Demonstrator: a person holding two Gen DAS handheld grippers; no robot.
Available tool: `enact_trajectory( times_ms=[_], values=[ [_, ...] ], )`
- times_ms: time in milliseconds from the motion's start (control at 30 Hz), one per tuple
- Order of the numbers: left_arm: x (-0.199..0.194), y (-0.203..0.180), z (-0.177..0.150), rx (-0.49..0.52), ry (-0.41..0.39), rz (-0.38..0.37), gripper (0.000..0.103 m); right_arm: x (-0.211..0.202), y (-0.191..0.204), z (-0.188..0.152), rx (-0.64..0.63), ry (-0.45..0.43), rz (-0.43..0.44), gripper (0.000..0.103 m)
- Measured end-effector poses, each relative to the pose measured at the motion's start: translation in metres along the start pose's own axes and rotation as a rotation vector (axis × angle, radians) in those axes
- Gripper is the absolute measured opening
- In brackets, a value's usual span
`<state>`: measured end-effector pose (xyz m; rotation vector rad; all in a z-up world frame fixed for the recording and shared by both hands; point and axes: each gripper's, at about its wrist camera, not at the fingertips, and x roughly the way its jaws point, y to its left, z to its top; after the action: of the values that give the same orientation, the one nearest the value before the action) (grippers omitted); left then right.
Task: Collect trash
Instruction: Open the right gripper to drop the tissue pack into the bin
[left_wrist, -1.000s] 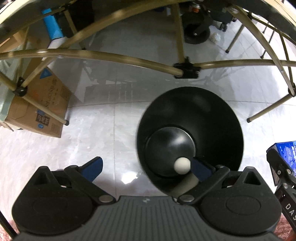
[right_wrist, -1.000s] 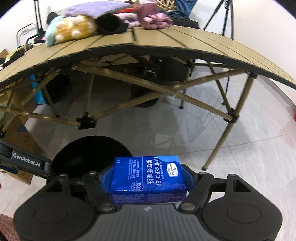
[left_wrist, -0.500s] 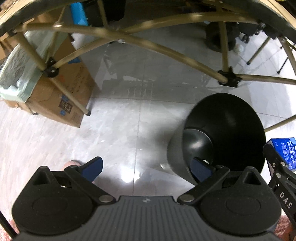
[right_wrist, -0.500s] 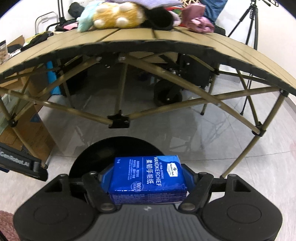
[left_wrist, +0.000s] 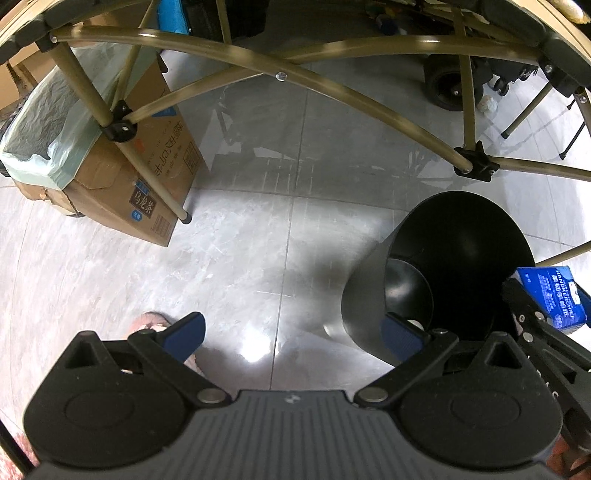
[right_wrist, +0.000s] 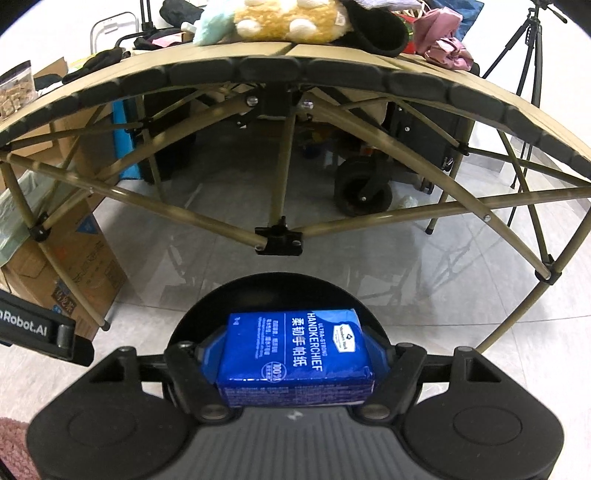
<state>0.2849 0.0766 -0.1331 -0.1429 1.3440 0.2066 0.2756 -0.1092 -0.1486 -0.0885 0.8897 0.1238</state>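
Right now my right claw (right_wrist: 295, 363) clamps the blue handkerchief pack (right_wrist: 293, 350) above the black bin (left_wrist: 458, 266), undropped; my left claw (left_wrist: 291, 334) gapes empty.

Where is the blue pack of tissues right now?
The blue plastic tissue pack is clamped in the right gripper, held over the round black trash bin, in front of the folding table.

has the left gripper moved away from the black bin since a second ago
Yes. The left gripper has shifted left: the black bin, earlier centred ahead, now sits at right, and the cardboard box looms larger.
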Motion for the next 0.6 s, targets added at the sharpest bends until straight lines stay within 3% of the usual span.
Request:
enact_trajectory(
  times_ms=[100,600],
  values=[
    [-0.0001,-0.0007,-0.0004,0.001,-0.001,0.002,0.103,0.0005,-0.0033,0.0007,0.011,-0.009,-0.003,0.102],
    [0.0011,-0.0011,-0.0008,0.010,0.003,0.003,0.103,0.0067,-0.0057,-0.0019,0.019,0.021,-0.009,0.103]
  ],
)
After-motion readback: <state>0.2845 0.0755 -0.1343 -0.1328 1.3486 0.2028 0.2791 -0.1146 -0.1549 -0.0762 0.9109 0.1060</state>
